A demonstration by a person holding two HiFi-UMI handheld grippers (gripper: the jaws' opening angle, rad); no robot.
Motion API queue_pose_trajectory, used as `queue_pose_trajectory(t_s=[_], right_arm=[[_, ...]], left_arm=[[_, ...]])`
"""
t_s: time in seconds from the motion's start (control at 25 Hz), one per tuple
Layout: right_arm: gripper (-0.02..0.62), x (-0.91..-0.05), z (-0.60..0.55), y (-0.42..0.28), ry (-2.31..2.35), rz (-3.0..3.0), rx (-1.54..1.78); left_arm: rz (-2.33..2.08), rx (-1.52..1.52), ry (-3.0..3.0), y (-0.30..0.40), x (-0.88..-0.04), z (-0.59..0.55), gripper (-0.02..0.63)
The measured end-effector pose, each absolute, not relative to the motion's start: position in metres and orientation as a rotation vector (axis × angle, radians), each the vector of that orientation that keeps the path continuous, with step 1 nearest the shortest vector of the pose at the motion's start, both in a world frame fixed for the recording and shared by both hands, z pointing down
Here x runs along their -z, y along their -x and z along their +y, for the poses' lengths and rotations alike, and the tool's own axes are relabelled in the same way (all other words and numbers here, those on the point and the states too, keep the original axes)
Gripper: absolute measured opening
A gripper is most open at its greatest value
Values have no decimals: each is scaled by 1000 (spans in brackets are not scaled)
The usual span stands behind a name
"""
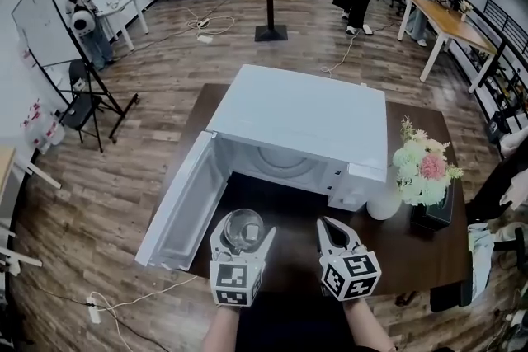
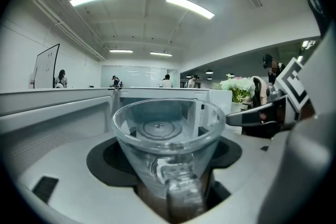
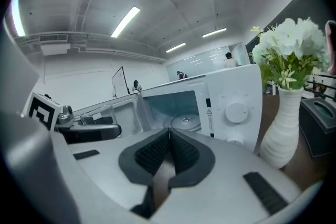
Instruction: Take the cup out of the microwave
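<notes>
As I read the scene from my remote station, the items run as follows, largest first.

1. Table (image 1: 417, 247): dark top, carries everything below.
2. Microwave (image 1: 305, 115): white, at the centre of the table, cavity facing me. I see only the turntable (image 3: 185, 122) inside.
3. Microwave door (image 1: 177, 214): swung fully open to the left.
4. Vase (image 1: 384, 202): white and ribbed, with flowers (image 1: 425, 169), just beside the microwave's right front corner.
5. Left gripper (image 1: 243, 233): jaws set wide and clamped on the cup, one against each side of its wall.
6. Right gripper (image 3: 169, 144): jaws pressed together with nothing between them, hanging near the left gripper, in front of the control panel.
7. Cup (image 2: 165, 136): clear glass, flaring to a wide rim, apparently empty. It is outside the cavity, carried upright above the table in front of the opening, its handle (image 2: 181, 194) turned back toward the left gripper's camera.

Handling note, my judgement: the cup is rigid and fairly light, but smooth, slippery and breakable. The present hold looks right to me, across the wall below the flare, where the widening glass resists sliding down through the pads. I would squeeze only firmly enough to stop slip, keep the cup level, and set it down gently on bare table, well apart from the vase.
</notes>
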State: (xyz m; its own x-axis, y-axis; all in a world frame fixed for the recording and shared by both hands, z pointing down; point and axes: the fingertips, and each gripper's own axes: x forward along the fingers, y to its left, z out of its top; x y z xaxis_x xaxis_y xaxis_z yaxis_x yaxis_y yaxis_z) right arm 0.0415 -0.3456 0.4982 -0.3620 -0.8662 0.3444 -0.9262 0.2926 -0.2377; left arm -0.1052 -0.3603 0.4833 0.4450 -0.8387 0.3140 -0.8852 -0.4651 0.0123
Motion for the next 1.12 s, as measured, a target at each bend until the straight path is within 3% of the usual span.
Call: queue_pose_trajectory(t_s=[1.12], right_arm=[[-6, -484, -340, -54, -1700, -2445, -505]], left_arm=[[-1667, -294, -2456, 128, -473, -349, 387]])
